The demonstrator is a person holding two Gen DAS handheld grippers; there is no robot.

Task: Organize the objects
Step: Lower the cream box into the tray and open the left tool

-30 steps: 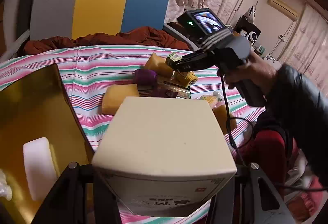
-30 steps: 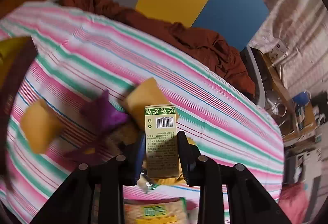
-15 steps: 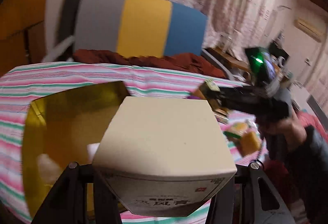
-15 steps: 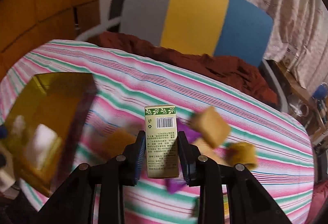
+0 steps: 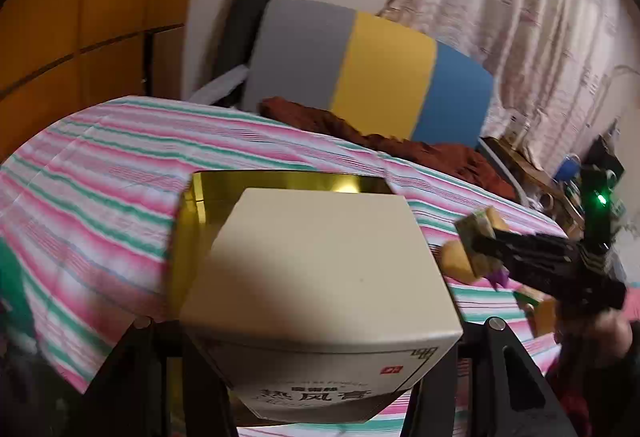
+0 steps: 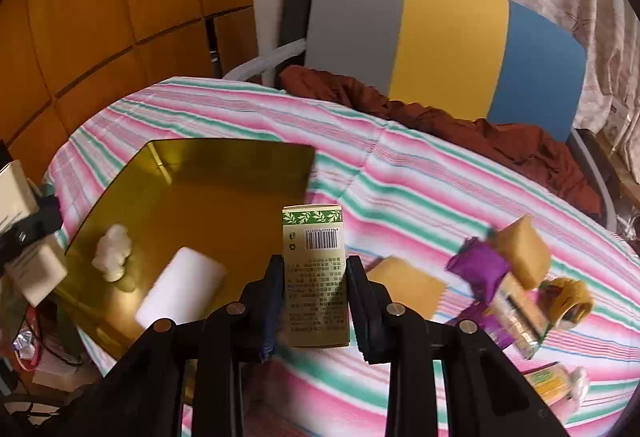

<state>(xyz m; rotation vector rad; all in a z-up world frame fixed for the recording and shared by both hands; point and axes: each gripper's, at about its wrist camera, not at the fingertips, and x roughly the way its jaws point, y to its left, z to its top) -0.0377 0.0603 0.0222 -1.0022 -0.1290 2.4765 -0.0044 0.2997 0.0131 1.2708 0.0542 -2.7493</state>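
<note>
My left gripper (image 5: 320, 365) is shut on a wide cream box (image 5: 320, 269) with black print on its front, held over the near side of the gold tray (image 5: 288, 182). My right gripper (image 6: 316, 301) is shut on a slim green carton (image 6: 315, 273) with a barcode, hanging just off the right edge of the gold tray (image 6: 208, 197). Inside the tray lie a white block (image 6: 180, 289) and a small white figurine (image 6: 113, 251). In the left wrist view the right gripper (image 5: 480, 237) with its carton comes in from the right. The cream box (image 6: 16, 201) shows at the far left of the right wrist view.
Loose items lie on the striped tablecloth (image 6: 400, 173) right of the tray: tan sponges (image 6: 524, 253), a purple packet (image 6: 482, 269), a yellow-brown roll (image 6: 570, 297) and packaged snacks (image 6: 552, 385). A grey, yellow and blue chair (image 6: 440, 41) with rust cloth (image 6: 440, 121) stands behind.
Both grippers swung left across the table with their loads. The gold tray has come under the cream box, and the green carton has left the pile of items and reached the tray's right edge.
</note>
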